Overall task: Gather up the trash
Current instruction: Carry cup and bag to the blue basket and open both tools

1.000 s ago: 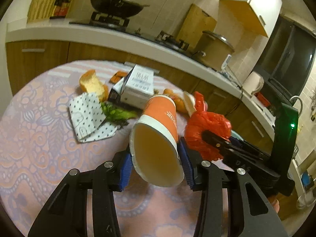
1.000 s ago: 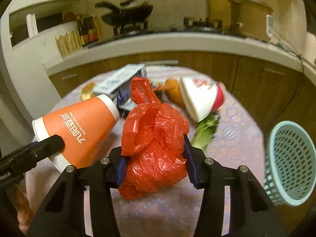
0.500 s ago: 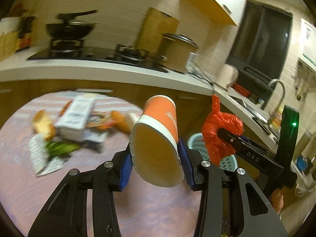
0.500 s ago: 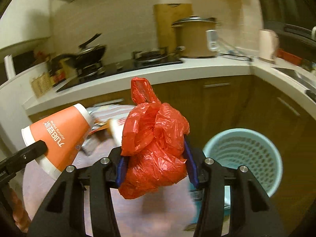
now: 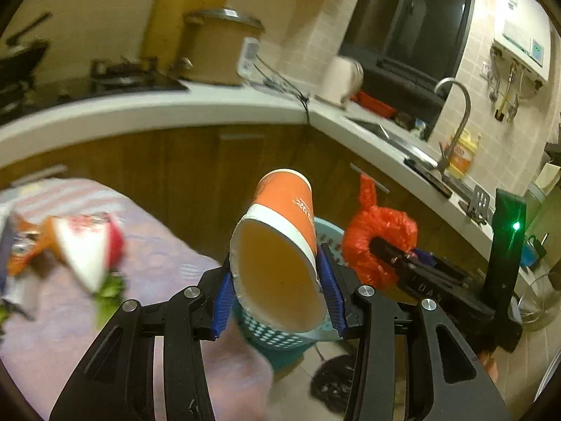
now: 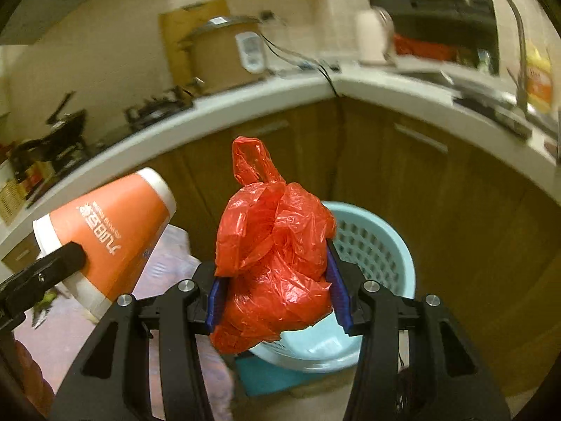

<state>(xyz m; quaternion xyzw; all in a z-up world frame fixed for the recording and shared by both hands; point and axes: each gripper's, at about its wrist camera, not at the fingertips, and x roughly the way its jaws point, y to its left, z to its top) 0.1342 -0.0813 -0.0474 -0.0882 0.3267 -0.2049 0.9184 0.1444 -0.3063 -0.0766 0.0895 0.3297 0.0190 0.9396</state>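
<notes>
My left gripper point(image 5: 278, 289) is shut on an orange paper cup point(image 5: 280, 249), its mouth towards the camera, held in the air over the near edge of a light blue perforated waste basket point(image 5: 273, 336). My right gripper point(image 6: 278, 294) is shut on a crumpled red plastic bag point(image 6: 277, 263), held above the same basket point(image 6: 378, 245). The cup also shows at the left of the right wrist view point(image 6: 105, 238). The red bag shows at the right of the left wrist view point(image 5: 378, 242).
A table with a pink patterned cloth point(image 5: 157, 270) lies to the left, with a red and white cup point(image 5: 87, 249), greens and wrappers on it. Wooden cabinets point(image 6: 438, 189) and a white counter with a sink and tap point(image 5: 455, 105) stand behind the basket.
Both grippers have swung right, away from the table and its trash, and now hold the cup and the red bag over the blue basket. Their grips have not changed.
</notes>
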